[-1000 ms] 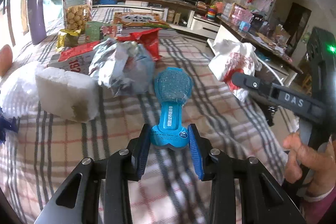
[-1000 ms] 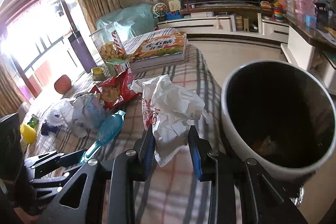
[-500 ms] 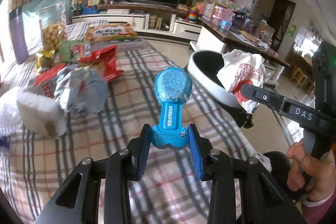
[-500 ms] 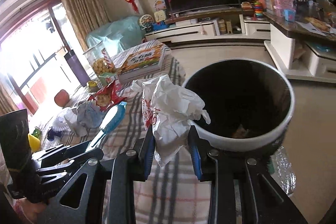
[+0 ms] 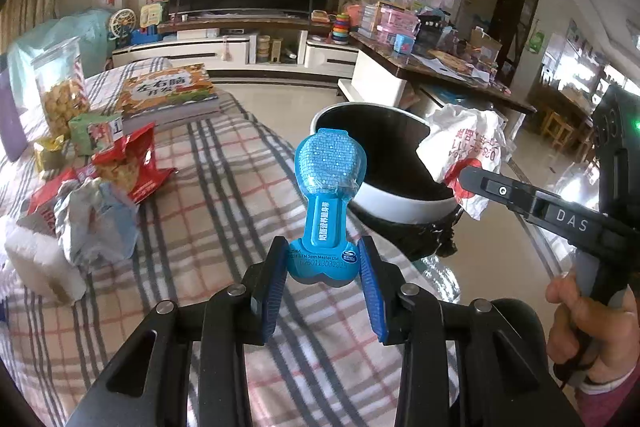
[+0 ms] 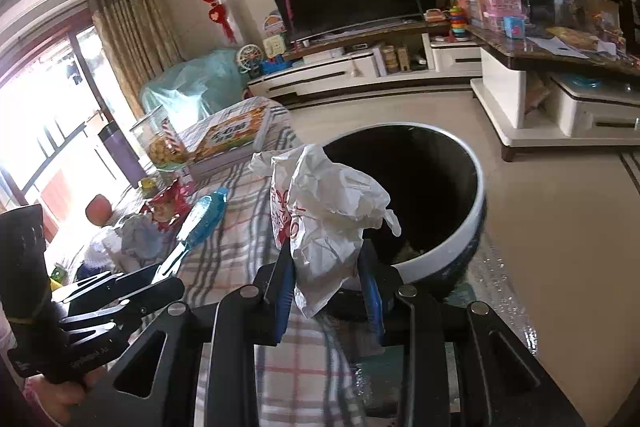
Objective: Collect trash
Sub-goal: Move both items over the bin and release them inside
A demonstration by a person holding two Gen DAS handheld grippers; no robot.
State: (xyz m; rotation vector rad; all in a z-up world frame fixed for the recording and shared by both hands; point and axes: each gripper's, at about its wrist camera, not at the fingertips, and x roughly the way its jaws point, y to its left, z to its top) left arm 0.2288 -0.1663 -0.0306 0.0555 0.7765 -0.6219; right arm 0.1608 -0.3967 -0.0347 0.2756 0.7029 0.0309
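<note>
My left gripper [image 5: 323, 273] is shut on a blue plastic blister pack [image 5: 326, 187], held above the plaid-covered table's right edge, next to the round white bin with a black liner [image 5: 394, 203]. My right gripper [image 6: 328, 281] is shut on a crumpled white plastic bag with red print [image 6: 324, 211], held at the near rim of the bin [image 6: 448, 243]. The bag also shows in the left wrist view [image 5: 466, 151] over the bin's right rim. The blue pack shows in the right wrist view [image 6: 202, 219].
On the plaid table [image 5: 224, 195] lie a red snack bag [image 5: 132, 167], crumpled silver wrapping [image 5: 96, 223], a white block [image 5: 40, 263], a green box [image 5: 94, 131], a snack jar [image 5: 60, 87] and a book [image 5: 168, 93]. A TV stand [image 5: 240, 47] stands behind.
Both grippers have moved right, off the table's clutter toward the bin. The bin now lies right behind the blue pack and under the white bag. Both grips are unchanged.
</note>
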